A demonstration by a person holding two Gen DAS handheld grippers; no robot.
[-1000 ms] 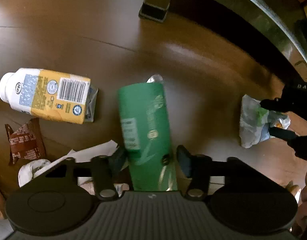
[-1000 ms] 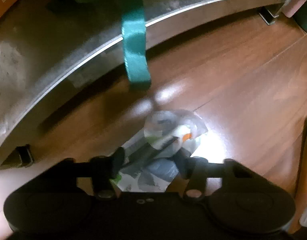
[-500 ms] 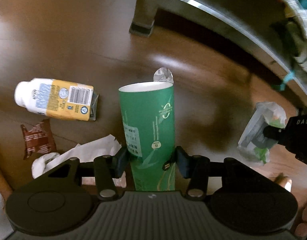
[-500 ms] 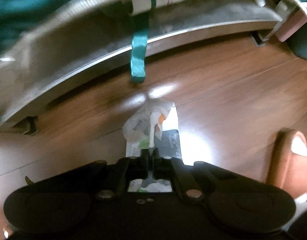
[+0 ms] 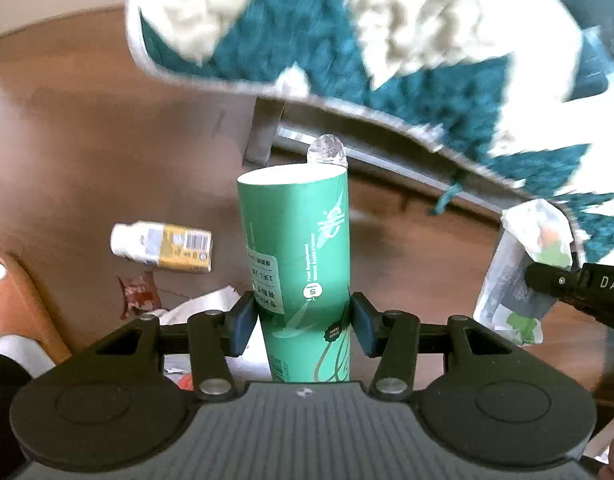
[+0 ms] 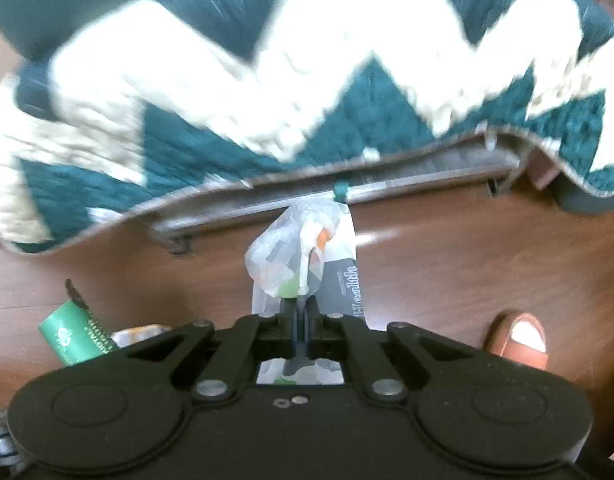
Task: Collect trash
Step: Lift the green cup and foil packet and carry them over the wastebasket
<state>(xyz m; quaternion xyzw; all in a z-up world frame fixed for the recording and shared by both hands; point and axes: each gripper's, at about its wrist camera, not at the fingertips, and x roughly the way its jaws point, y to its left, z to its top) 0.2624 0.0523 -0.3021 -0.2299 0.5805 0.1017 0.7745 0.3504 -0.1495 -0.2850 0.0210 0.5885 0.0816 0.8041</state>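
Observation:
My left gripper (image 5: 303,322) is shut on a green paper tube (image 5: 295,256) and holds it upright above the wooden floor; a crumpled clear bit (image 5: 327,150) pokes out of its top. My right gripper (image 6: 300,312) is shut on a crumpled plastic bag wrapper (image 6: 303,252), lifted off the floor; the wrapper (image 5: 523,272) also shows at the right of the left wrist view. The green tube (image 6: 73,336) shows at the lower left of the right wrist view. A yellow and white drink carton (image 5: 163,248), a brown wrapper (image 5: 139,292) and white paper (image 5: 203,304) lie on the floor.
A bed with a teal and white zigzag quilt (image 6: 307,80) and a metal frame (image 5: 387,156) fills the top of both views. A foot in an orange slipper (image 6: 519,340) stands at the right; another slipper (image 5: 15,304) is at the left.
Both grippers have risen from the floor with their loads. The right gripper closed on the plastic wrapper. The quilt now fills the upper views.

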